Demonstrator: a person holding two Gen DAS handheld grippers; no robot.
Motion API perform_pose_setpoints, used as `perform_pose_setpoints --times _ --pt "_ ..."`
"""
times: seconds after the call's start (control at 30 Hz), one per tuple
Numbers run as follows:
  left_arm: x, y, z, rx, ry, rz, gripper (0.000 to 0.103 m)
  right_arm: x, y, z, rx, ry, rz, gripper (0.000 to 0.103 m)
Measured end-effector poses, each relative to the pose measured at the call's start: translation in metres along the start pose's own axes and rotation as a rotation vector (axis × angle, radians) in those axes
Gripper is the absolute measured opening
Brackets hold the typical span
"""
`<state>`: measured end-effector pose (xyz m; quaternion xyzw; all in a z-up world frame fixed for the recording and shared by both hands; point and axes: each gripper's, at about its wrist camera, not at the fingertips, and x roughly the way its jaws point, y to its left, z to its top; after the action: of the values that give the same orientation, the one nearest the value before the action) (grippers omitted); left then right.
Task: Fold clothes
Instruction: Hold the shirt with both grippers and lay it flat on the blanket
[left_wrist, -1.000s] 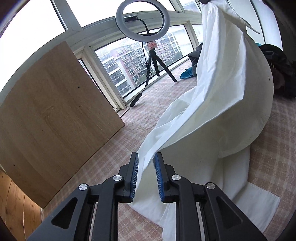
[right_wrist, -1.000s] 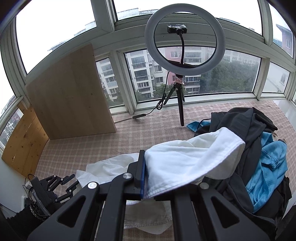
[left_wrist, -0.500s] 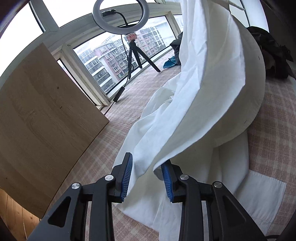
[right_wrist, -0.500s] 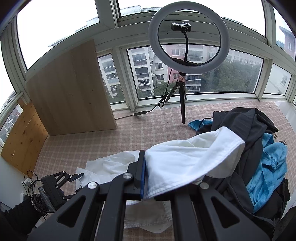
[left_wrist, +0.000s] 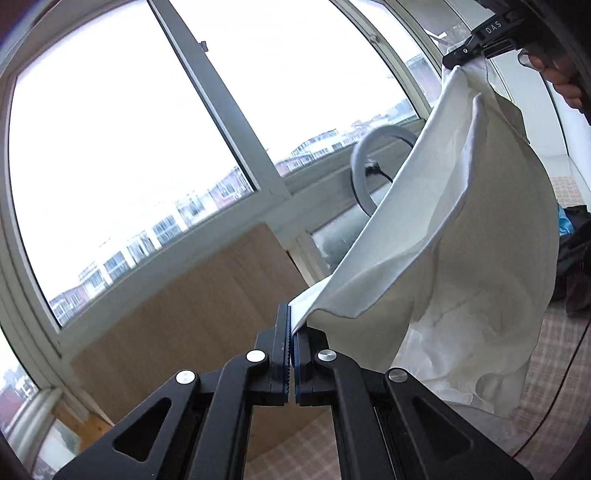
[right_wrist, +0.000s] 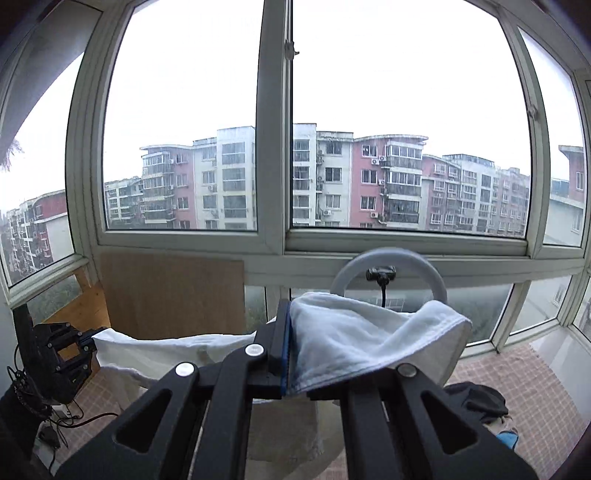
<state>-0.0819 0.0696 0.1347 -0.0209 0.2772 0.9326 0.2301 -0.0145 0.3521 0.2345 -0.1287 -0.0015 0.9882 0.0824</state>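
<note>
A white garment (left_wrist: 461, 240) hangs in the air, stretched between both grippers, its lower part reaching down to the checked mat. My left gripper (left_wrist: 291, 321) is shut on one edge of it, the cloth pinched between the blue pads. High at the left wrist view's upper right, my right gripper (left_wrist: 476, 44) holds the other end, with a person's hand (left_wrist: 561, 74) behind it. In the right wrist view my right gripper (right_wrist: 291, 332) is shut on a bunched fold of the white garment (right_wrist: 362, 332), which covers its right finger. My left gripper (right_wrist: 85, 341) shows at far left.
A ring light (right_wrist: 388, 254) on a tripod stands before the windows. A wooden board (right_wrist: 170, 291) leans against the left window wall. A pile of dark and blue clothes (right_wrist: 476, 400) lies on the checked mat (right_wrist: 517, 369) at the right.
My left gripper has closed on the garment's edge. Both grippers have risen and tipped up toward the windows, lifting the white garment off the mat.
</note>
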Motion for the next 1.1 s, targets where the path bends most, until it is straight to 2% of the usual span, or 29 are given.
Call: perform_pose_setpoints --times 0.07,0.2,0.23,0.3,0.37,0.57,0.67,0.73,0.83,0.93,1.03,1.1 --pt "-0.031 0.020 0.026 0.020 -0.039 0.063 0.001 -0.029 0.012 0.033 -0.022 -0.085 0.033 0.005" --pt "-0.087 0.042 0.057 0.039 -0.109 0.169 0.001 -0.059 0.024 0.055 -0.022 -0.170 0.107 0.005" --pt "-0.092 0.043 0.058 0.041 -0.092 0.177 0.001 -0.063 0.028 0.059 -0.031 -0.178 0.118 0.005" --pt "-0.091 0.037 0.054 0.101 -0.020 0.192 0.001 -0.039 0.050 0.050 -0.147 -0.049 0.069 0.005" --pt "-0.095 0.035 0.051 0.124 0.029 0.190 0.001 -0.035 0.056 0.044 -0.146 -0.008 0.104 0.005" --pt "-0.159 0.052 0.071 0.079 -0.031 0.223 0.001 -0.095 0.041 0.062 -0.104 -0.157 0.131 0.005" --pt "-0.194 0.045 0.081 0.138 -0.071 0.218 0.001 -0.125 0.039 0.070 -0.132 -0.213 0.117 0.005" --pt "-0.203 0.037 0.084 0.172 -0.072 0.205 0.001 -0.131 0.040 0.071 -0.149 -0.237 0.097 0.005" --pt "-0.208 0.028 0.084 0.215 -0.050 0.174 0.001 -0.114 0.039 0.065 -0.147 -0.212 0.109 0.005" --pt "-0.196 0.029 0.073 0.203 -0.002 0.099 0.001 -0.095 0.037 0.058 -0.145 -0.182 0.120 0.005" --pt "-0.162 0.029 0.043 0.201 0.098 0.076 0.002 -0.031 0.039 0.038 -0.145 -0.066 0.124 0.005" --pt "-0.125 0.030 0.014 0.159 0.192 0.014 0.002 0.025 0.045 0.011 -0.166 0.024 0.110 0.005"
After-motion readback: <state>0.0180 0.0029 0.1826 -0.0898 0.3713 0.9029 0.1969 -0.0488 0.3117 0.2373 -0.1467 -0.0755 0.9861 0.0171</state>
